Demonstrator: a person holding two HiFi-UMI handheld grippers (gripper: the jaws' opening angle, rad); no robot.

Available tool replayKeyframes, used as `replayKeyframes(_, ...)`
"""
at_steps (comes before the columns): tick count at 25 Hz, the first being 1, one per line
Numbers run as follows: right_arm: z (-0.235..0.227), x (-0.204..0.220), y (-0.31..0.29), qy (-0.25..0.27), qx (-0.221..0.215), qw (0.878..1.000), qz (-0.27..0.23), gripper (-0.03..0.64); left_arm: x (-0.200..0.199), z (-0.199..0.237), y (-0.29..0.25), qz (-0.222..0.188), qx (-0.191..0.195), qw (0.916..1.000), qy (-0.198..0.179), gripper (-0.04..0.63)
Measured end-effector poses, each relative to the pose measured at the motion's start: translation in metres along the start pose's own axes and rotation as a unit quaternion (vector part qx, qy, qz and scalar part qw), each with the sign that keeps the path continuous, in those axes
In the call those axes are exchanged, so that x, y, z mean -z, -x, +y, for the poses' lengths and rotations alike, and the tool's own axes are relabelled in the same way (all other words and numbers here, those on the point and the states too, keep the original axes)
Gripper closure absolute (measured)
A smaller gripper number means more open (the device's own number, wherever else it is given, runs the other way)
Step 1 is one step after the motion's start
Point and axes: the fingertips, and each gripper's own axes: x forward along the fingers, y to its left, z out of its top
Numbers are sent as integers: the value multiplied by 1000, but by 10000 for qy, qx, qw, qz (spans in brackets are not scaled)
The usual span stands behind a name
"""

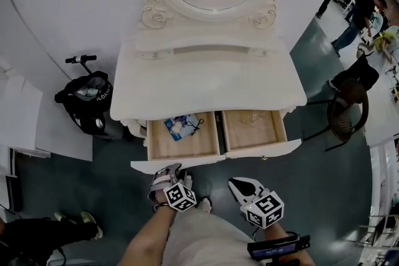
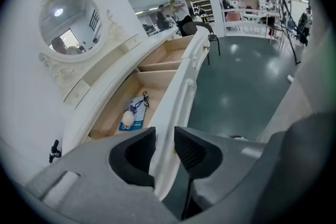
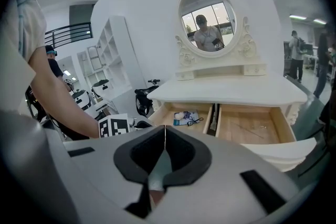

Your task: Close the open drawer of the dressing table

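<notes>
**Open drawer** (image 1: 187, 162) drawn out from under the dressing table's counter (image 1: 206, 81), toward 6 o'clock in the head view. Left gripper (image 1: 167, 175), jaws apart, straddles the white front panel (image 2: 181, 92). Right gripper (image 1: 240, 185), jaws together and empty, sits at 4 o'clock of the left. The panel looks rigid and smooth, so it is probably best pushed flat near its centre to avoid skewing

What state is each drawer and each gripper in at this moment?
left drawer: pulled open, a blue packet lying inside.
right drawer: pulled open.
left gripper: open, the left drawer's front panel between its fingers.
right gripper: shut, nothing between its fingers.
</notes>
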Motion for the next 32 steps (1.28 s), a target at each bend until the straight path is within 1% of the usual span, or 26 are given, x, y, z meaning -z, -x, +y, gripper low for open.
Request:
replayKeyframes(3,0,-1,0,-23,-8,10000,-19,601,0,2,-3,62,-72,9998,-197,482)
replayKeyframes(5,-1,-1,1,-38,-6,10000,-30,600,0,6,-5,84,-119,9998,-155,484)
replayKeyframes(9,-4,1,2,-100,23,9999,-57,601,-2,13,-9,135,-171,9996,-158,514)
replayKeyframes(18,-10,3,2,-291,110,9995,-112,600,-8,32,-21,141,-183,9996,-154,515)
replayKeyframes(32,-11,-8,-21,-425,96,9990,-121,601,-17,69,-44,114,-74,9998,174,515)
